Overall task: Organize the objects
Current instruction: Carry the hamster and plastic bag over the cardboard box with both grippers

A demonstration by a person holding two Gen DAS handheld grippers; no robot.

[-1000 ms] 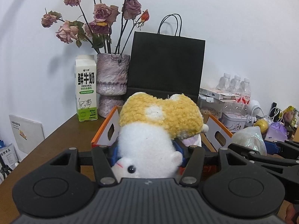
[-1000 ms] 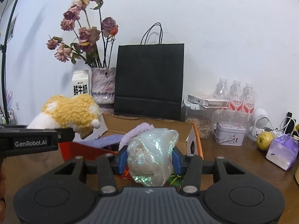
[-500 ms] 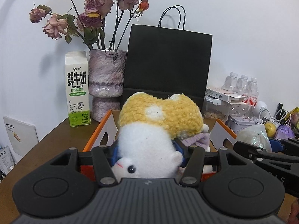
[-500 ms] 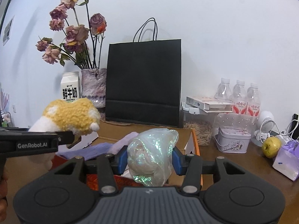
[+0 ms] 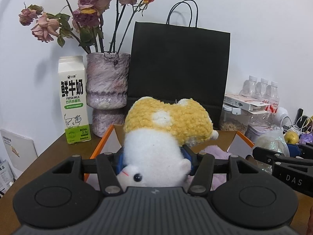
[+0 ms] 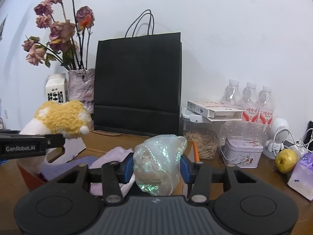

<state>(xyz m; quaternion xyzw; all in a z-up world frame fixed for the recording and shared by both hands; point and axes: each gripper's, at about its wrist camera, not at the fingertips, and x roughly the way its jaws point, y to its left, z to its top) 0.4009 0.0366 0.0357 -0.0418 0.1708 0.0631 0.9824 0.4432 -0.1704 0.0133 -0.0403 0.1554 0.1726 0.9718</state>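
My left gripper (image 5: pixel 154 160) is shut on a yellow and white plush toy (image 5: pixel 166 129), held upside down above the open orange cardboard box (image 5: pixel 101 145). The toy also shows at the left of the right wrist view (image 6: pixel 62 117). My right gripper (image 6: pixel 155 165) is shut on an iridescent plastic bag (image 6: pixel 158 162) with something pale inside, held over the box's right side (image 6: pixel 195 152). The bag also shows in the left wrist view (image 5: pixel 273 143). Purple cloth (image 6: pixel 109 156) lies inside the box.
A black paper bag (image 5: pixel 180 68) stands behind the box against the wall. A milk carton (image 5: pixel 73 99) and a vase of dried roses (image 5: pixel 107 90) stand at the back left. Water bottles (image 6: pixel 248 101), a seed jar (image 6: pixel 201 141), a tin (image 6: pixel 242 152) and an apple (image 6: pixel 286 160) crowd the right.
Both grippers have moved forward toward the black bag and the box, each still holding its object. The bag and vase look larger and nearer now.
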